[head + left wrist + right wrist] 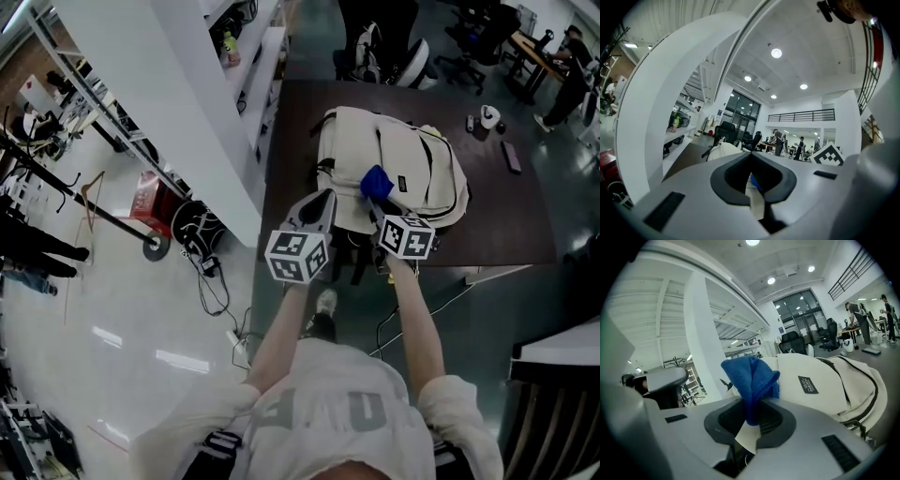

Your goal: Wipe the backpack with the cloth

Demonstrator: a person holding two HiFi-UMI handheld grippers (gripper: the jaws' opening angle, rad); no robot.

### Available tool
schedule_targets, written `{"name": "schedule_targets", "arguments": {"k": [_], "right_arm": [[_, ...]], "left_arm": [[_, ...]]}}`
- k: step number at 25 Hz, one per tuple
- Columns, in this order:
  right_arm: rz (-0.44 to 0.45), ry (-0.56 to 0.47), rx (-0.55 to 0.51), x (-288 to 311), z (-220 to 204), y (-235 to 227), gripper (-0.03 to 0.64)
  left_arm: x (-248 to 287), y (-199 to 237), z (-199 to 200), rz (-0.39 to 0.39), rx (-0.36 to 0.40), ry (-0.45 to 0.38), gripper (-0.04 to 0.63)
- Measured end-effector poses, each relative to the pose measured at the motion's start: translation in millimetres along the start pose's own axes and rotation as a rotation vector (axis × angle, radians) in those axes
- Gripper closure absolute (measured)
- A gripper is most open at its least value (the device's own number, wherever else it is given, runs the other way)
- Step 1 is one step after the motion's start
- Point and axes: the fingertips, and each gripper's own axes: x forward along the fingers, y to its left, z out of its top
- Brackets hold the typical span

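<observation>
My right tool point(751, 417) clamps the blue cloth point(749, 376) at the backpack point(825, 380); my left tool point(753, 174) is closed and empty. Most wiping seems left.

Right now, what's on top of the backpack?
A blue cloth, pinched in the right gripper, is over the near end of the backpack. The bit of bag under the cloth is hidden.

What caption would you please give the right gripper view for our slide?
Right gripper clamps a folded blue cloth in front of the cream backpack.
</observation>
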Motion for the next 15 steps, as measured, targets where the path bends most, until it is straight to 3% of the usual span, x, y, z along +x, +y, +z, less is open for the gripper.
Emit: {"name": "schedule_targets", "arguments": {"k": [5,10,15], "right_arm": [[0.018,-0.04,-0.023,-4,23,5,0.574],[0.023,-0.147,-0.108,2,92,5,0.574],[-0.006,-0.209,-0.172,29,160,-26,0.574]], "left_arm": [[8,-5,0,-0.018,-0.008,-0.002,0.592],[37,-1,13,-0.039,-0.007,-0.01,0.592],[96,10,34,-0.064,-0.027,-0.042,0.592]]}}
